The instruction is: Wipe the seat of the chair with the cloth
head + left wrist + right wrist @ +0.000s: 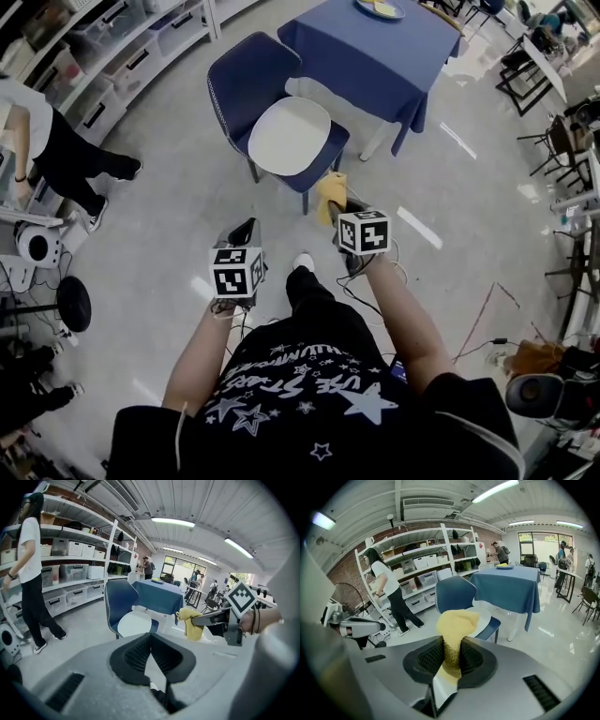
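A blue chair (pixel 246 80) with a white seat (pixel 289 136) stands on the floor just ahead of me. My right gripper (pixel 337 208) is shut on a yellow cloth (pixel 330 190), which it holds in the air beside the seat's near right corner. In the right gripper view the cloth (pixel 457 625) bulges up out of the closed jaws (pixel 451 660), with the seat (pixel 483 615) behind it. My left gripper (pixel 246 231) hovers lower left of the chair, shut and empty; its pads (pixel 140 656) meet, and the seat (pixel 133 623) and cloth (pixel 190 623) lie beyond them.
A table under a blue cover (pixel 375 47) stands right behind the chair. Shelves with storage bins (pixel 112 47) run along the left, where a person (pixel 56 150) stands. Cables (pixel 469 323) trail on the floor at right, near black chairs (pixel 562 141).
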Demonstrator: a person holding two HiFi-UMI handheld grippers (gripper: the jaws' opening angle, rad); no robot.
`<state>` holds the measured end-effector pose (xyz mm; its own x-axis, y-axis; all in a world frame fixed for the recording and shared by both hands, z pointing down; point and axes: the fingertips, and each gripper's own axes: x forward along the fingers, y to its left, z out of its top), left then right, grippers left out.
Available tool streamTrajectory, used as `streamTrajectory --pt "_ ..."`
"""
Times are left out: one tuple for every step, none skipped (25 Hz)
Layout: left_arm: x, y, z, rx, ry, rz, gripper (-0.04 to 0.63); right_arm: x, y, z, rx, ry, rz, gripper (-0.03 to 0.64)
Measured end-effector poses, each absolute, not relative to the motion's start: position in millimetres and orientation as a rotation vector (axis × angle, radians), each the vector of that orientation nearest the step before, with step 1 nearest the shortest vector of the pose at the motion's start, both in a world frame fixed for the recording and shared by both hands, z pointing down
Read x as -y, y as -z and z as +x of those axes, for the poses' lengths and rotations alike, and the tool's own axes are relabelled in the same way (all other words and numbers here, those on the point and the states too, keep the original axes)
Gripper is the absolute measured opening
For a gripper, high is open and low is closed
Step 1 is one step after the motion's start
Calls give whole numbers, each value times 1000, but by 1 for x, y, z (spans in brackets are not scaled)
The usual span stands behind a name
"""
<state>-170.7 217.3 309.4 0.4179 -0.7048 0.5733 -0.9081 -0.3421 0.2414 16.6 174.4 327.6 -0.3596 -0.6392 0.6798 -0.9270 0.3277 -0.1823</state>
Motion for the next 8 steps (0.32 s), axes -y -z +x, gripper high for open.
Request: streamTrajectory --pt "-227 -310 -171 1358 -504 2151 20 -182 -328 15 2105 -763 1372 67" --pt "-235 -310 -172 1353 -502 2154 20 -189 -328 13 2107 -755 1367 67" --pt "-243 -311 -174 1351 -500 2155 20 -195 -327 9 2111 -747 1362 67" --pt "-250 -312 -176 1350 -497 2154 20 -201 -327 5 2115 -740 1358 67" --pt "-256 -313 -179 1351 -494 2152 20 -207 -327 1 2119 -735 1354 67" --pt "-263 -314 -183 1352 -490 2149 20 -212 -327 -4 2123 -731 1352 67" --pt "-269 -315 -186 1353 -486 2145 20 -218 -326 -8 2128 -728 1350 67" --pt "-275 -315 -189 1354 -481 2141 20 -224 -325 -12 2132 -726 1348 67"
